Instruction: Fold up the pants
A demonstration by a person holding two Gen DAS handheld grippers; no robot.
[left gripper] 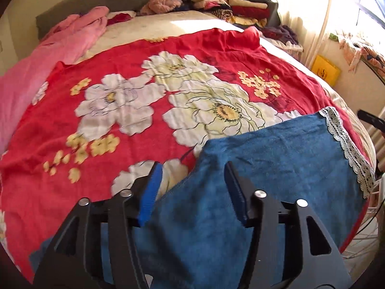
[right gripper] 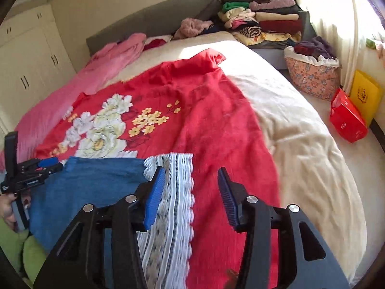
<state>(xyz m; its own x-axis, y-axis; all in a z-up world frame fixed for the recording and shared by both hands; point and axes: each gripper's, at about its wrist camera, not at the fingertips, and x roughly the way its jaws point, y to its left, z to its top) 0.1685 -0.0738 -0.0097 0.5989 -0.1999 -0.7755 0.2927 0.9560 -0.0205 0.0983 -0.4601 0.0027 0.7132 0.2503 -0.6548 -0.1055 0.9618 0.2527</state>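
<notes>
Blue denim pants [left gripper: 264, 168] with a white lace hem [left gripper: 346, 144] lie on a red floral blanket [left gripper: 120, 96] at the near edge of the bed. My left gripper [left gripper: 192, 175] is open and empty, just above the pants' left edge. My right gripper [right gripper: 192, 180] is open and empty, above the lace hem [right gripper: 173, 204]. The pants [right gripper: 91, 187] spread to its left. The left gripper [right gripper: 45, 166] also shows in the right wrist view, at the pants' far left corner.
A pink garment [left gripper: 60, 55] lies along the bed's left side. Stacks of folded clothes [right gripper: 264, 21] sit at the headboard. A floral laundry basket [right gripper: 312, 74], a red box [right gripper: 349, 118] and a yellow box [right gripper: 365, 96] stand on the floor at right.
</notes>
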